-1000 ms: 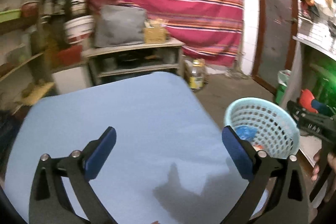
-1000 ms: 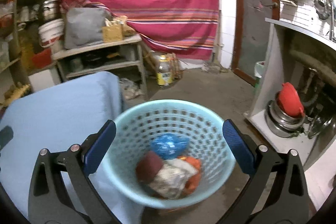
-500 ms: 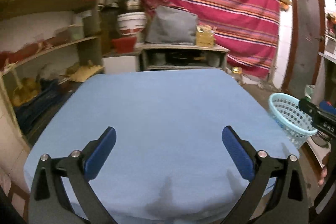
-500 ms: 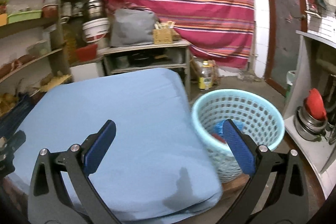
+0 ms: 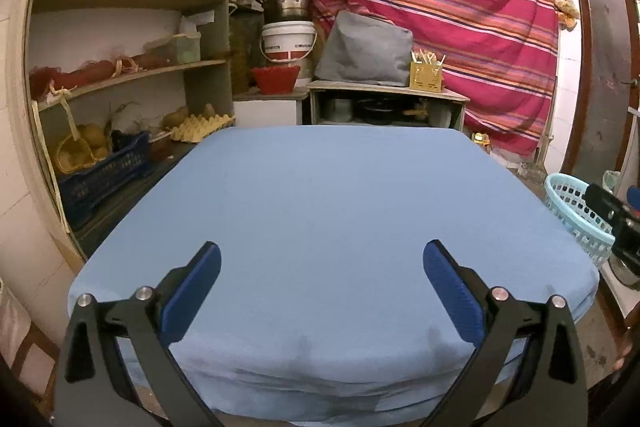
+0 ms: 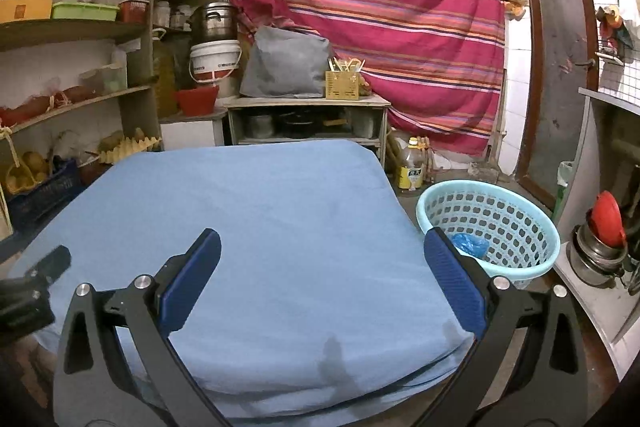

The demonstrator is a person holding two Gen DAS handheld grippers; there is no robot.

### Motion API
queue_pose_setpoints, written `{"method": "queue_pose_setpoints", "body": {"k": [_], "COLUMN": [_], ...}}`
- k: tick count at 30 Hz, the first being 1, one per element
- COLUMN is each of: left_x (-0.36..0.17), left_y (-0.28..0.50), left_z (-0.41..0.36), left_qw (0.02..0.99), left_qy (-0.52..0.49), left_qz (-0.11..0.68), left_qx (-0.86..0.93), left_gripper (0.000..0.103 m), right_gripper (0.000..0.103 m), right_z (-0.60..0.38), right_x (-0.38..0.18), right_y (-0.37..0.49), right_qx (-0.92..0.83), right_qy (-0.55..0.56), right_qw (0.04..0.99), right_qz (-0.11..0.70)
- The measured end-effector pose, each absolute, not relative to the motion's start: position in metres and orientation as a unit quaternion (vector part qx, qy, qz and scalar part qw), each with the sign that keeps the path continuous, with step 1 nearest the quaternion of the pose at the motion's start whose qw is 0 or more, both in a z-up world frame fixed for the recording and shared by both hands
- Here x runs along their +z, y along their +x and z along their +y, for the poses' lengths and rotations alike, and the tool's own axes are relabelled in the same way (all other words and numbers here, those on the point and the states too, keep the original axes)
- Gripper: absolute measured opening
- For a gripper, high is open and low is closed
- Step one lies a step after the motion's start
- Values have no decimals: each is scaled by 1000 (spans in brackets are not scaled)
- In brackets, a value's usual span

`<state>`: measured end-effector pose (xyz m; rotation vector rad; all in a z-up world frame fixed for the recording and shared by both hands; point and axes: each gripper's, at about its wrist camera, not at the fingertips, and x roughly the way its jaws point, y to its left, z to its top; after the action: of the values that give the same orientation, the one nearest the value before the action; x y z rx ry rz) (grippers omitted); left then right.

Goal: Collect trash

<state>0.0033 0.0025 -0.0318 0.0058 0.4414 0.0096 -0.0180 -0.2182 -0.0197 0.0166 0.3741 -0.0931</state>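
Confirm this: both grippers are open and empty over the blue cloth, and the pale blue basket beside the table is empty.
Not quite. The basket isn't empty: the right wrist view shows a blue wrapper inside. Both the left gripper and right gripper are open and empty over the blue cloth.

The left hand-held gripper (image 5: 321, 269) points forward and slightly downward. Its two black arms spread far apart, and the blue pads (image 5: 192, 297) at the tips face each other across a wide gap with nothing between them. The right hand-held gripper (image 6: 322, 269) sits in much the same pose, level with the left, its jaws also spread wide and holding nothing. Each one appears at the edge of the other's view: the right one's black body (image 5: 614, 215) at the far right of the left wrist view, the left one's black body (image 6: 34, 291) at the far left of the right wrist view. They are well apart, side by side.
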Motion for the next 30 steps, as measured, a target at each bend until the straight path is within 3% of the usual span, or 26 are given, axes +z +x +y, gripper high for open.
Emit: {"method": "queue_pose_setpoints", "body": {"k": [30], "left_x": [-32], "left_y": [20], "left_z": [20], "left_qw": [976], "left_qy": [-14], "left_qz": [215], "left_qx": [26], "left_gripper": [99], "right_gripper": [99], "right_z": [-186], "right_x": [-36], "right_y": [-10], "right_qx": [-16], "right_qy": [-10], "right_qw": [981], "right_qz": [195]}}
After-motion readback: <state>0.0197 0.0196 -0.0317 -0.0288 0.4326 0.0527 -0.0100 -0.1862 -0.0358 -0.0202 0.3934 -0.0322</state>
